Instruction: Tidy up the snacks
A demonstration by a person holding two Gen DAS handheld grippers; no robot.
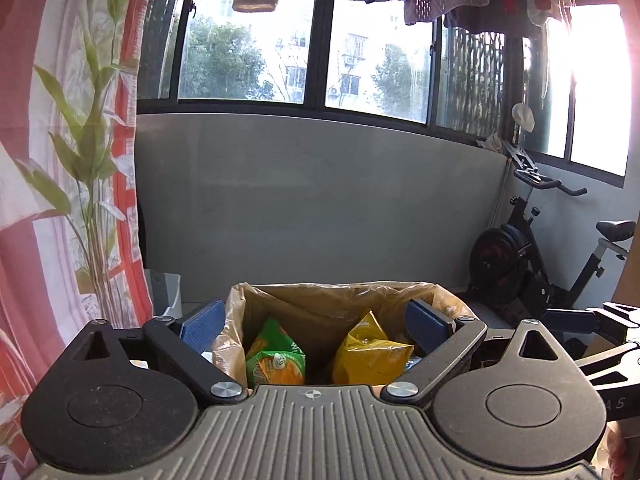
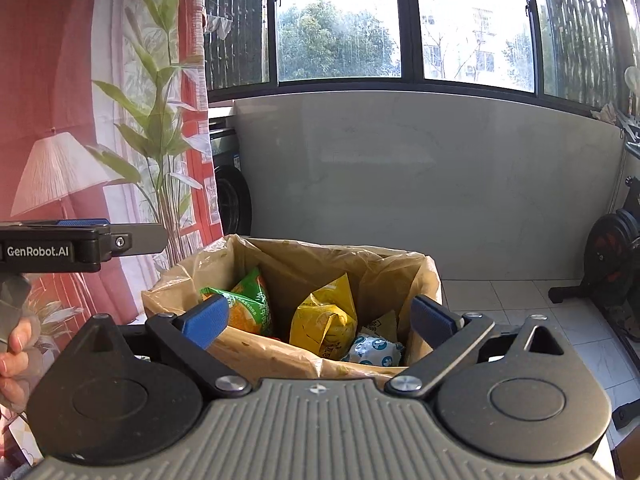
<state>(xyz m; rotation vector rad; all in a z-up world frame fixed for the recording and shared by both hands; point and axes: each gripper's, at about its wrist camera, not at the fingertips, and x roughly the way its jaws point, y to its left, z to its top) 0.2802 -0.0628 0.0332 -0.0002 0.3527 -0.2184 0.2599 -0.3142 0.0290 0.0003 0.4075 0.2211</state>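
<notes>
Both grippers gape wide w/ nothing between the blue ribbed pads: left gripper (image 1: 316, 322) lower centre of its view, right gripper (image 2: 320, 318) lower centre of its own, each empty. Snacks sit inside a cardboard box lined w/ a thin translucent tan plastic bag (image 2: 430, 276), centre-bottom of both views, beyond the fingertips. In it: a green-and-orange crinkly foil snack packet (image 2: 250, 304) at left, a yellow puffed foil snack bag (image 2: 324, 320) in the middle, a small white-and-blue printed wrapper (image 2: 374, 350) low right, touching the yellow one, plus a tan packet (image 2: 382, 326) peeking behind it. Judging by looks, all are light, air-filled, soft & slippery; contents prob. crush easily, so pinch at the flat crimped top seam, not the belly, w/ gentle squeeze. Liner is flimsy, wrinkled, drapes over the rim & could snag on a pad. Left gripper's black arm also shows at mid-left of the right view, a hand (image 2: 16, 356) under it. Bkgd: red floral curtain left, grey wall panel, exercise bike (image 1: 532, 248) at right, tiled floor.
</notes>
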